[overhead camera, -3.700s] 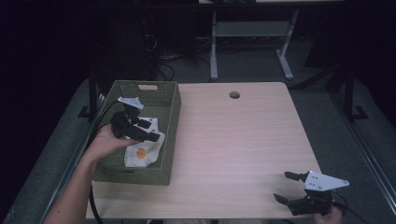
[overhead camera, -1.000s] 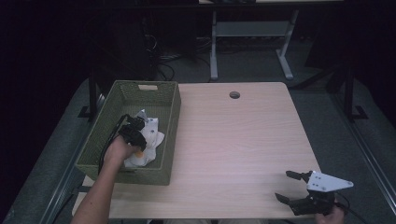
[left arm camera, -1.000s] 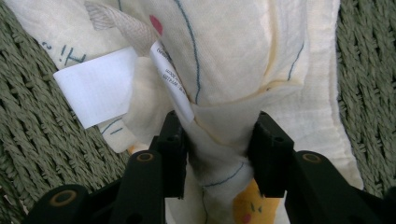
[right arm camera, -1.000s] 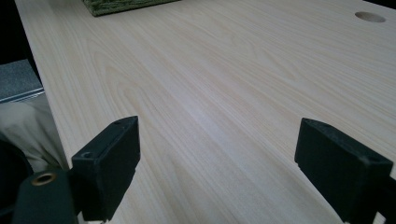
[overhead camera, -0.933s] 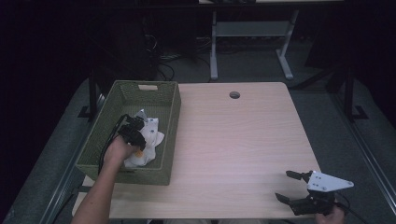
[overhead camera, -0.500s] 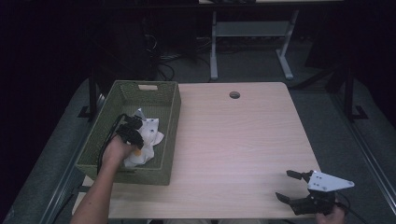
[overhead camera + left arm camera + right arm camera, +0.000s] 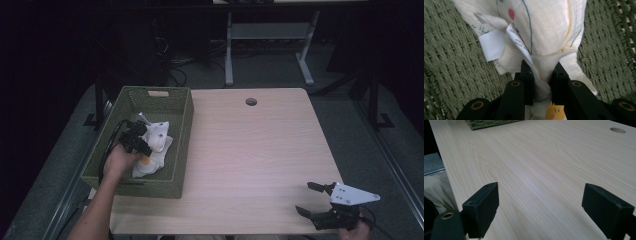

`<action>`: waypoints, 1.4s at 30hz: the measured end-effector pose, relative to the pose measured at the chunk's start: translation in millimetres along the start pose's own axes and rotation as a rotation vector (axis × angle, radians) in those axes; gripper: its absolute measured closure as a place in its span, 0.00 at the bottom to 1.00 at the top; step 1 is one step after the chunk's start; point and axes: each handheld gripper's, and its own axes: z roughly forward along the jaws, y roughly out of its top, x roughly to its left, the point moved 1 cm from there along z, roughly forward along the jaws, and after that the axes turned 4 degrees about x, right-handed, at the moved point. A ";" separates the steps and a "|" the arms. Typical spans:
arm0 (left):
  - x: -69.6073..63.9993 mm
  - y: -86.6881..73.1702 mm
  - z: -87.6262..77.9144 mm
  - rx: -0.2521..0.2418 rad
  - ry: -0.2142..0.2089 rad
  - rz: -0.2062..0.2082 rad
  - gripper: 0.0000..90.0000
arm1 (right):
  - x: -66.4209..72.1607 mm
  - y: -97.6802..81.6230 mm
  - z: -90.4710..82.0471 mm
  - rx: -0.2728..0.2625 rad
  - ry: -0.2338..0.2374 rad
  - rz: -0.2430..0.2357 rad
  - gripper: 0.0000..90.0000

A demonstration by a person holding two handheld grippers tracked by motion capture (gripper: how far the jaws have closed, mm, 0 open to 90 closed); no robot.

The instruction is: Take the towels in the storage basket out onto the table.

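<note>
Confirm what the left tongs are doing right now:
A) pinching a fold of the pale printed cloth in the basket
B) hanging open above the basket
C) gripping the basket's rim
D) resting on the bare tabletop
A: in the left gripper view, the left tongs have both jaws closed on a bunched fold of the cloth, which lies inside the green basket.

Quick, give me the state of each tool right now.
Left tool: shut on the cream printed cloth inside the green woven basket.
Right tool: open, holding nothing, above the bare wooden table.
</note>
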 end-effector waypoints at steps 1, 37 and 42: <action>0.9 -1.3 -3.8 -0.013 -0.013 -0.003 0.85 | 0.0 0.0 -0.1 0.000 -0.001 0.002 0.15; 20.7 -27.3 -57.7 -0.340 -0.326 -0.090 0.84 | -1.1 0.9 2.8 0.003 -0.016 0.005 0.15; 20.7 -29.2 -62.6 -0.381 -0.367 -0.087 0.84 | 0.5 1.7 3.7 0.006 -0.014 0.009 0.15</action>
